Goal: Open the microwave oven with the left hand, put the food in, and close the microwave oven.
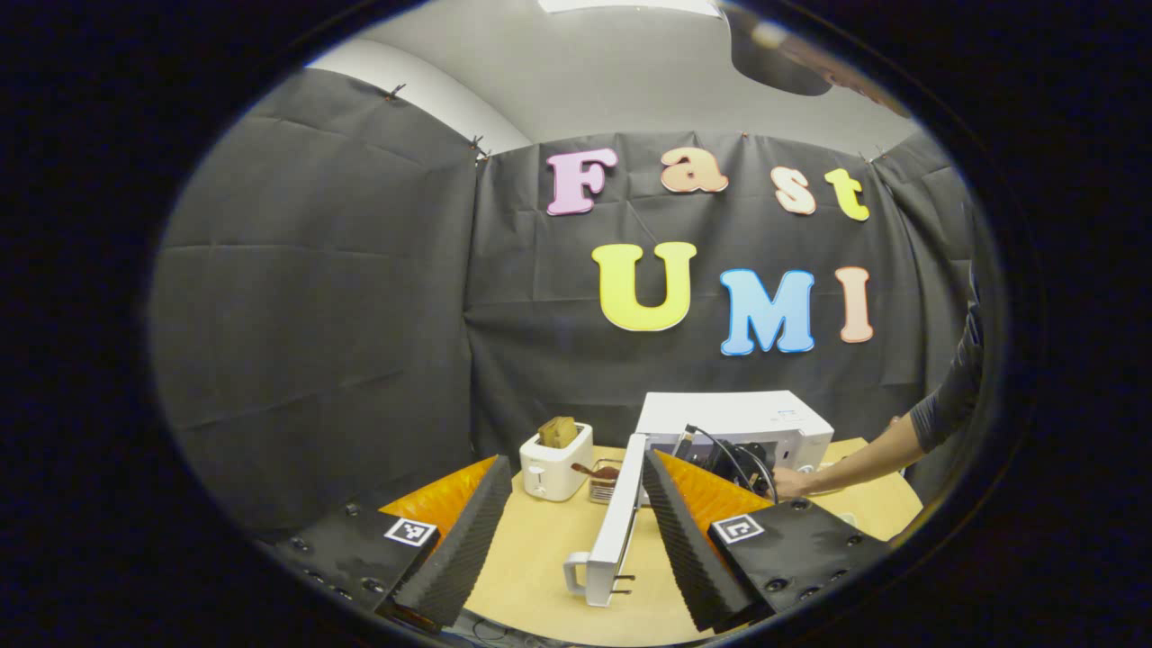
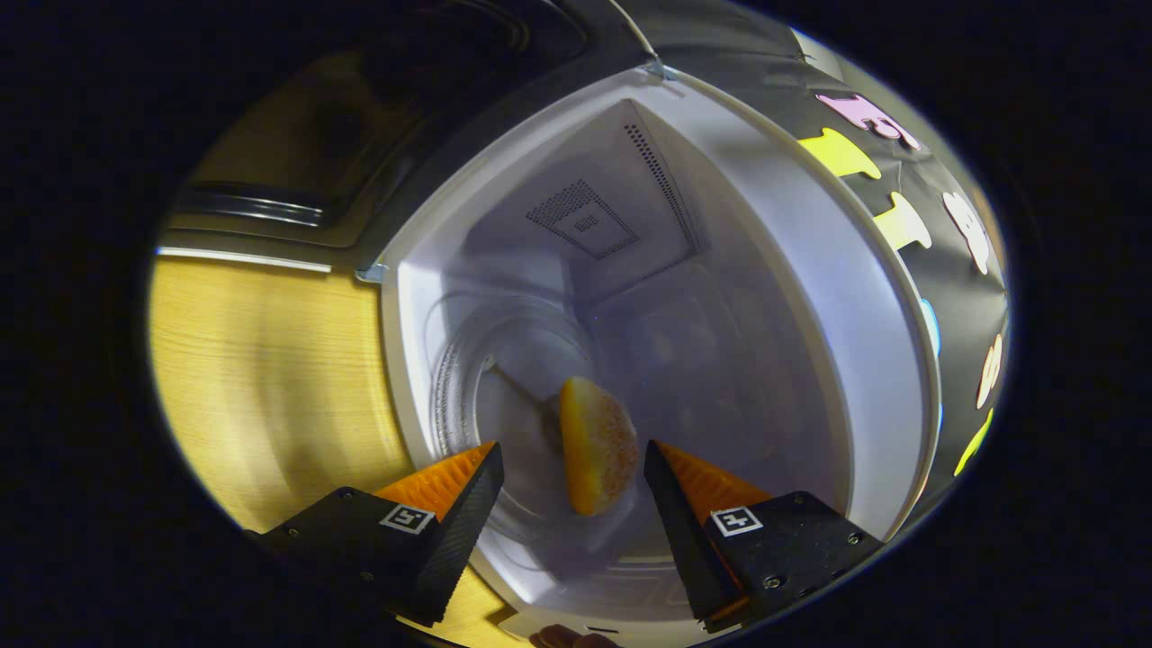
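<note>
- Black cloth [image 1: 342, 297] hangs as the booth's wall behind a pale wooden table [image 1: 540, 558], under a grey ceiling, in the left gripper view.
- On the table stands the white microwave oven [image 1: 733, 423]. Its door [image 1: 621, 517] is swung wide open, seen edge-on in the left gripper view, with the handle [image 1: 576, 571] at the near end.
- In the right gripper view the oven's white cavity [image 2: 747, 297] faces the camera at a tilt — perforated vent patches show on an inner wall, and the round glass turntable [image 2: 486, 378] lies on the cavity floor. The dark inner face of the door [image 2: 360, 117] shows at the upper left, with table wood beside it.
- A person's arm in a grey sleeve [image 1: 949, 396] reaches in from the right of the left gripper view, the hand [image 1: 792, 483] at the oven's front, holding a dark device with cables there.
- Left of the oven sits a white toaster [image 1: 556, 461] with bread standing in its slots; between toaster and door is a small wire basket [image 1: 601, 486] with something brown in it.
- The left gripper [image 1: 576, 517] is spread wide and holds nothing — the door's edge shows between its fingers but farther off.
- The right gripper [image 2: 573, 486] is also open, at the mouth of the cavity.
- The food [image 2: 594, 445], an orange-yellow piece with a sugary-looking side, rests on the turntable inside the oven, between the right fingers but touched by neither.
</note>
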A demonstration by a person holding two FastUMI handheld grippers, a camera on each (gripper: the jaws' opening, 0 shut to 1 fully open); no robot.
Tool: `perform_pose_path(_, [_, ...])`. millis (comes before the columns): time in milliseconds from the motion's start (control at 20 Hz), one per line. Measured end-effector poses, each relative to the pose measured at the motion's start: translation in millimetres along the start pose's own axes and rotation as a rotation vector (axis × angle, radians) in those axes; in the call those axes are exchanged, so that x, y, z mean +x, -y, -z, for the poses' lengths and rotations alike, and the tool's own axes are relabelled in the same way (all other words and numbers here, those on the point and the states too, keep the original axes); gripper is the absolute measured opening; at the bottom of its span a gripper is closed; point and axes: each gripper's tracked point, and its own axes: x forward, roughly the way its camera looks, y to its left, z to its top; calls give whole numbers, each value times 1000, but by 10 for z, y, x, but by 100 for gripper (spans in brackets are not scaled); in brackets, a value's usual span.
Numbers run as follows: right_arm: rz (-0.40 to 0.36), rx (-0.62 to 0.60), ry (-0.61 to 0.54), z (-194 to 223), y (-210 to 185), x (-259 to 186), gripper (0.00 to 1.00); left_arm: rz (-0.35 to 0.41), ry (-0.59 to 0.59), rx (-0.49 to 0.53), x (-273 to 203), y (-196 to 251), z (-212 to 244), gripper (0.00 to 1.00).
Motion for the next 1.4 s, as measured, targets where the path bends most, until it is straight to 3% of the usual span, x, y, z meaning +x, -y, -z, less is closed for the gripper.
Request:
perform_pose_path(200, [-45,152,-3,115,-22,-418,96,62,13,1,125,163,-4,95])
perform_pose_path(450, [-64,436,9,292,172,-1132,96,182,22,-22,343,470,-8,94])
perform_pose_path(850, [57,716,47,549,884,-2023,96,354,69,-8,534,930,-141,94])
perform_pose_path(1050, [132,847,65,635,1130,-2434,95,394,68,-5,549,1042,-115,95])
perform_pose_path(1400, [271,997,218,339,1711,-3422,96,439,81,-7,636,1193,-85,96])
